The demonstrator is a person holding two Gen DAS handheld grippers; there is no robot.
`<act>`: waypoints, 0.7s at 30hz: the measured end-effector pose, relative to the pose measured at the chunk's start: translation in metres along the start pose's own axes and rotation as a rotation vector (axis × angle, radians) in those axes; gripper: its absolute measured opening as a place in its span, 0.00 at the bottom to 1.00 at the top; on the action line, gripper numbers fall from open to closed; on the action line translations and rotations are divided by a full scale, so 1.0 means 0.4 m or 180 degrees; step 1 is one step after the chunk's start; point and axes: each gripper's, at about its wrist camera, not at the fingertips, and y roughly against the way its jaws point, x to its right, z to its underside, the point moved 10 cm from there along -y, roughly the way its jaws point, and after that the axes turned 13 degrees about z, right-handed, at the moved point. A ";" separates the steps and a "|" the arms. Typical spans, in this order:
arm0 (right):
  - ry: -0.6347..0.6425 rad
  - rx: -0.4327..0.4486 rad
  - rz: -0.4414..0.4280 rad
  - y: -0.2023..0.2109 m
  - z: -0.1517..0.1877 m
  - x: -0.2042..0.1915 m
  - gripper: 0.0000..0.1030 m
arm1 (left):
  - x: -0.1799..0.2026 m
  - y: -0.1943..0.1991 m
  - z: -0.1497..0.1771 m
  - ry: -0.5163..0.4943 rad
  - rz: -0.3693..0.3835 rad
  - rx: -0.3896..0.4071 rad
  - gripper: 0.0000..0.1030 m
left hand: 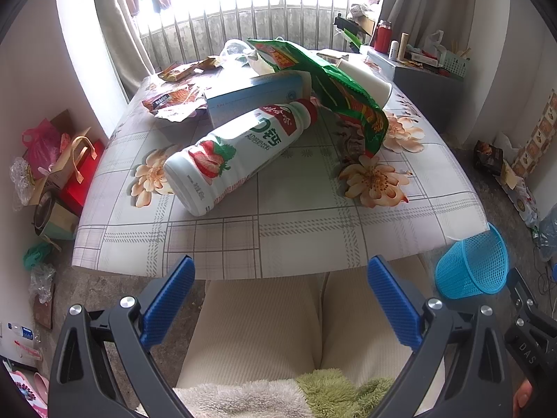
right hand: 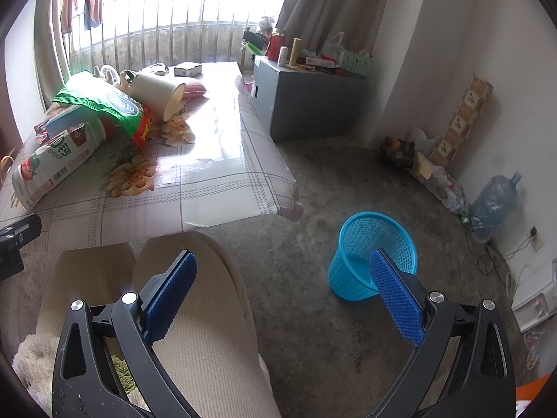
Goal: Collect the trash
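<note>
A white strawberry drink bottle (left hand: pixel 240 155) (right hand: pixel 52 163) lies on its side on the flowered table (left hand: pixel 296 223). Behind it rest a pale blue box (left hand: pixel 254 94), a green snack bag (left hand: pixel 334 87) (right hand: pixel 101 101), a tipped white paper cup (left hand: pixel 365 82) (right hand: pixel 156 95) and several torn wrappers (left hand: pixel 174 99). A blue mesh bin (left hand: pixel 470 264) (right hand: pixel 374 254) stands on the floor right of the table. My left gripper (left hand: pixel 280 271) is open, short of the table's near edge. Above a person's lap, my right gripper (right hand: pixel 282 264) is open too, its right finger overlapping the bin in the view.
A person's legs in cream trousers (left hand: pixel 278 320) lie under both grippers. A grey cabinet (right hand: pixel 306 104) with bottles stands beyond the table. Bags and boxes (left hand: pixel 59 170) crowd the floor at left. A water jug (right hand: pixel 494 205) and cables lie by the right wall.
</note>
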 end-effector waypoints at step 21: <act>0.0010 0.0011 -0.0010 0.003 -0.002 -0.013 0.92 | -0.001 -0.003 0.008 0.0011 0.0006 -0.0009 0.94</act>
